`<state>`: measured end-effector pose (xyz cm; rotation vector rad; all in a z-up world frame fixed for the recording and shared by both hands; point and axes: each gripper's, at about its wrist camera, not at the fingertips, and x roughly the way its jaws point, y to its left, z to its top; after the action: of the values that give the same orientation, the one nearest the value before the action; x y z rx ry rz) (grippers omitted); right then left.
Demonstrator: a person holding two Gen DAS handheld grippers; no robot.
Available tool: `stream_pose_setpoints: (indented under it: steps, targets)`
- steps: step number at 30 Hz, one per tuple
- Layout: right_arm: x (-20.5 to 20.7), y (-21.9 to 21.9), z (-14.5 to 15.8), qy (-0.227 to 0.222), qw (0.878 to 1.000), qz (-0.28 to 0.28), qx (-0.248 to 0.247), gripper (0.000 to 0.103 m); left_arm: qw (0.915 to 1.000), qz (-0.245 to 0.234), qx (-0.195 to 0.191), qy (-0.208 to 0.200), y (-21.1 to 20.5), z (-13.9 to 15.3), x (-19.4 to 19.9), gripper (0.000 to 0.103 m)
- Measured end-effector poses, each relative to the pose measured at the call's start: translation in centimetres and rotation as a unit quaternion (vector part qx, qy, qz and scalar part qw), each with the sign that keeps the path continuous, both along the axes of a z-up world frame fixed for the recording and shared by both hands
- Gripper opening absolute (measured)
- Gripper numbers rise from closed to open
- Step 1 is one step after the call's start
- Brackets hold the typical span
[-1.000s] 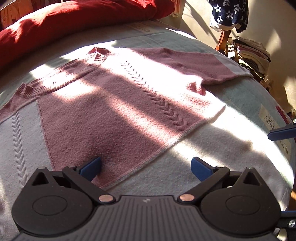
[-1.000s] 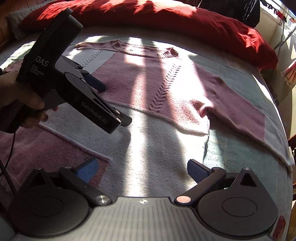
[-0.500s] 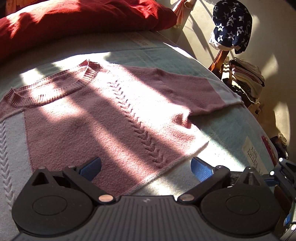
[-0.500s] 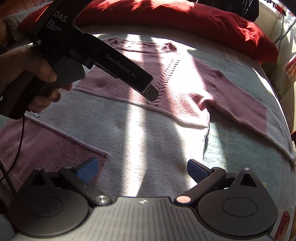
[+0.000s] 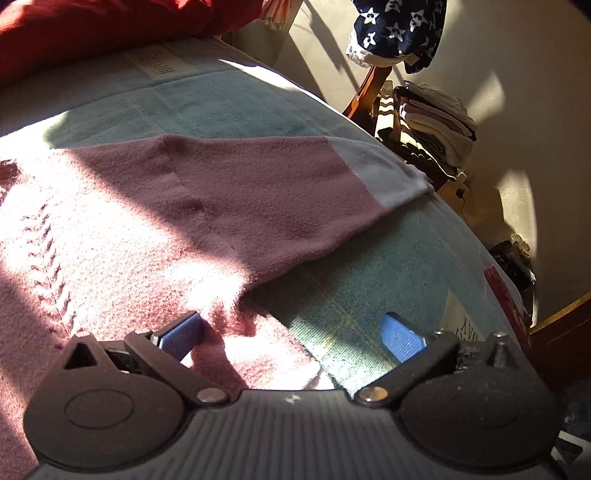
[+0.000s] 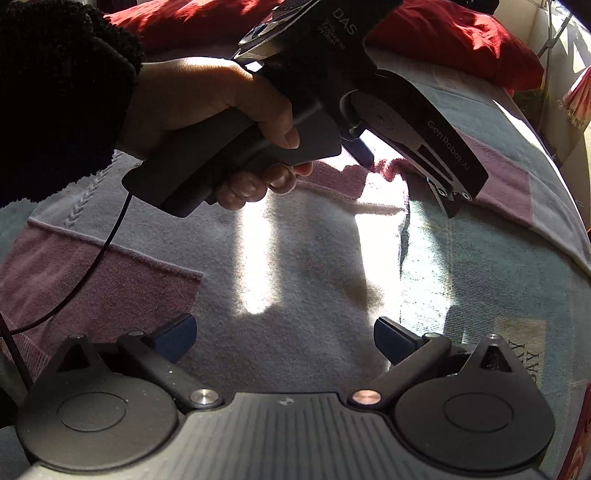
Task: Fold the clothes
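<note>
A pink and white knitted sweater (image 5: 122, 229) lies flat on the bed, one sleeve (image 5: 280, 192) stretched out to the right with a white cuff. My left gripper (image 5: 291, 336) is open low over the sweater's armpit, where sleeve meets body, its left pad (image 5: 181, 332) above pink knit. In the right wrist view the sweater's white lower part (image 6: 280, 258) fills the middle, and my right gripper (image 6: 284, 339) hovers open above it. The left gripper's body (image 6: 406, 122), held by a hand (image 6: 207, 110), hides the sweater's upper part there.
A red duvet (image 5: 92, 26) lies along the bed's far side. Beyond the bed's right edge stand a pile of folded clothes (image 5: 436, 125) and a star-patterned garment (image 5: 399, 29) on a wooden stand. A black cable (image 6: 85, 273) hangs from the left gripper's handle.
My left gripper has swung right and forward, from over the sweater's body to the sleeve's armpit, and come lower. The right gripper stayed over the white hem part.
</note>
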<state>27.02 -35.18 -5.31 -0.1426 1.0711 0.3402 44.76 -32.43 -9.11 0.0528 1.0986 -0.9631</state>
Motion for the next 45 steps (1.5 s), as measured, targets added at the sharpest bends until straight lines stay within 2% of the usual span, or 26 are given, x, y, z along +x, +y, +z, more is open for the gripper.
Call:
stream_pose_setpoints:
  steps: [3,6,9,12,16,19,22,25,33,39,45]
  targets:
    - [-0.1,-0.6,-0.1,0.006,1.0,-0.006,0.005,0.103,0.9995,-0.022,0.014,-0.016,-0.7,0.6,-0.3,0.102]
    - [-0.1,-1.1,0.0,0.004,1.0,-0.01,0.01,0.103,0.9999,-0.005,0.008,-0.012,0.1,1.4,0.1,0.102]
    - [-0.1,-1.5,0.1,0.0,1.0,-0.013,0.016,0.103,0.9999,0.008,0.013,0.002,0.4,1.3,0.2,0.102]
    - [0.0,-1.6,-0.1,0.005,1.0,-0.012,0.019,0.103,0.9992,0.002,0.013,0.038,-0.3,0.4,0.1,0.102]
    - [0.1,-1.6,-0.1,0.005,1.0,-0.007,0.019,0.103,0.9989,0.015,0.011,0.043,-0.3,1.6,-0.6,0.102]
    - [0.1,-1.7,0.0,0.004,1.0,-0.003,0.019,0.103,0.9972,0.021,0.014,0.071,-0.4,1.9,-0.9,0.102]
    - [0.3,-1.5,-0.2,0.005,1.0,-0.003,0.016,0.103,0.9955,0.012,0.023,0.091,-1.2,0.9,-1.1,0.102]
    - [0.5,-1.2,-0.3,0.009,1.0,0.002,0.015,0.103,0.9962,0.01,0.042,0.076,-1.9,0.3,-1.8,0.102]
    - [0.3,-0.3,-0.3,0.006,1.0,0.015,0.007,0.103,0.9963,0.015,0.049,0.069,-1.0,1.2,-2.4,0.102]
    - [0.5,0.7,0.2,-0.001,1.0,0.022,0.005,0.103,0.9963,0.035,0.046,0.064,2.2,3.0,-2.3,0.102]
    - [0.7,2.1,0.9,-0.009,0.999,0.038,-0.002,0.103,0.9915,0.1,0.078,0.03,11.6,6.1,-2.0,0.102]
